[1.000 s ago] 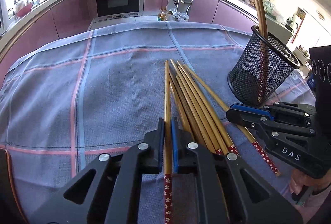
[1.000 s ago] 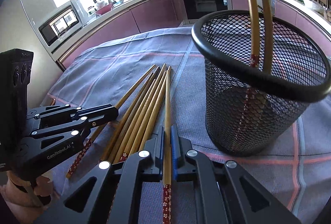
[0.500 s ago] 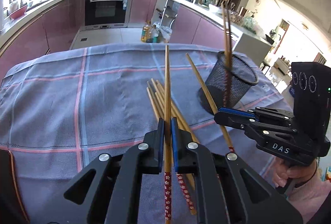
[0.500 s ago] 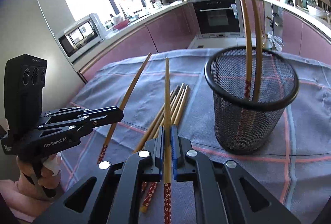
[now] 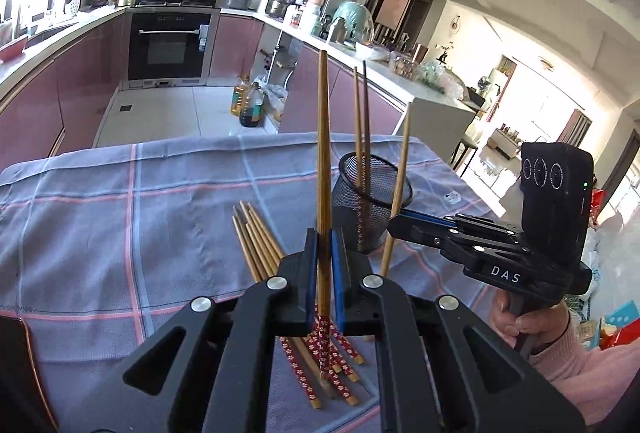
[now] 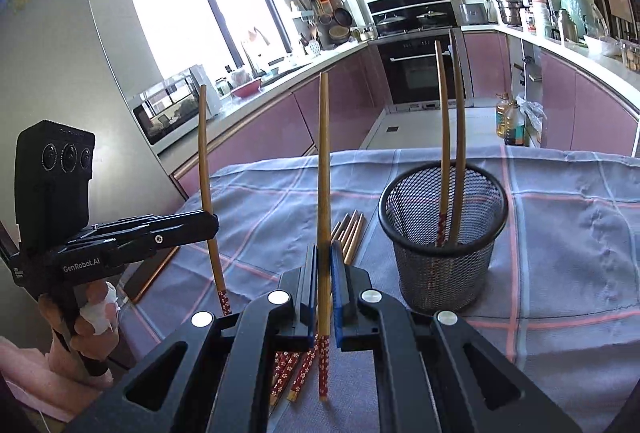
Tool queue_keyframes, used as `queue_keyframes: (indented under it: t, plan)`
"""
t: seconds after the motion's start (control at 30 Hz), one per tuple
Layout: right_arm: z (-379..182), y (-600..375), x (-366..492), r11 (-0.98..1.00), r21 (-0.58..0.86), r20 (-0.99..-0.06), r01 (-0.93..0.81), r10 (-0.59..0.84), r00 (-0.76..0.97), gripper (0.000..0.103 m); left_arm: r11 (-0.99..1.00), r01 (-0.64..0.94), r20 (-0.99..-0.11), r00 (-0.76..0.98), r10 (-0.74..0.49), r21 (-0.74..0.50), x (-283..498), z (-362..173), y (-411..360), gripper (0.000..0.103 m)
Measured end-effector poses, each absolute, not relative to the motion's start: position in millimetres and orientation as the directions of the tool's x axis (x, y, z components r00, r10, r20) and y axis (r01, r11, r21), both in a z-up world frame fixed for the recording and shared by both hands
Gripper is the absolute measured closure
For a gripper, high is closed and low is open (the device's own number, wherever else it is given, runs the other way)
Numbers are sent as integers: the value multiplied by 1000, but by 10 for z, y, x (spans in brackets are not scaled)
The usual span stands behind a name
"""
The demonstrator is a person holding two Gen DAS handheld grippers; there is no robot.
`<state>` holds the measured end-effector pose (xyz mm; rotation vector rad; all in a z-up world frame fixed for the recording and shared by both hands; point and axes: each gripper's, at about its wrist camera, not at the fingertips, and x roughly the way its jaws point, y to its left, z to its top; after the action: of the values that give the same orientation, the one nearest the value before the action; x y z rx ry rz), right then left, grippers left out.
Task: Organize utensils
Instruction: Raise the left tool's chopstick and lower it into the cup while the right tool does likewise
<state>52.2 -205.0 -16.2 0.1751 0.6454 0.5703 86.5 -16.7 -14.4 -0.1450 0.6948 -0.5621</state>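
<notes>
My left gripper (image 5: 325,253) is shut on a wooden chopstick (image 5: 323,153) with a red flowered end, held nearly upright above the table. My right gripper (image 6: 325,265) is shut on a second such chopstick (image 6: 324,173), also nearly upright. Each gripper shows in the other's view: the right one (image 5: 394,223) with its chopstick beside the holder, the left one (image 6: 212,225) at the left. A black mesh holder (image 5: 374,209) (image 6: 442,233) stands on the cloth with two chopsticks (image 6: 450,137) in it. Several more chopsticks (image 5: 260,249) lie on the cloth below both grippers.
A grey-blue checked cloth (image 5: 120,217) covers the table. Its far edge (image 5: 240,141) drops to the kitchen floor. A dark tray edge (image 6: 150,273) lies at the table's left side. Oil bottles (image 5: 246,105) stand on the floor beyond.
Both grippers have lifted their chopsticks off the pile and tilted them from lying flat to nearly upright. Both have risen and drawn back from the holder.
</notes>
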Motion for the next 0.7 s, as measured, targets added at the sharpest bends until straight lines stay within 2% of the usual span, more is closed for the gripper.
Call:
queue_keyframes:
  t: [0.7]
  plan:
    - [635, -2528, 635, 883, 205, -358, -423, 469, 807, 97, 803, 500, -379, 709, -595, -325, 1283, 603, -591, 96]
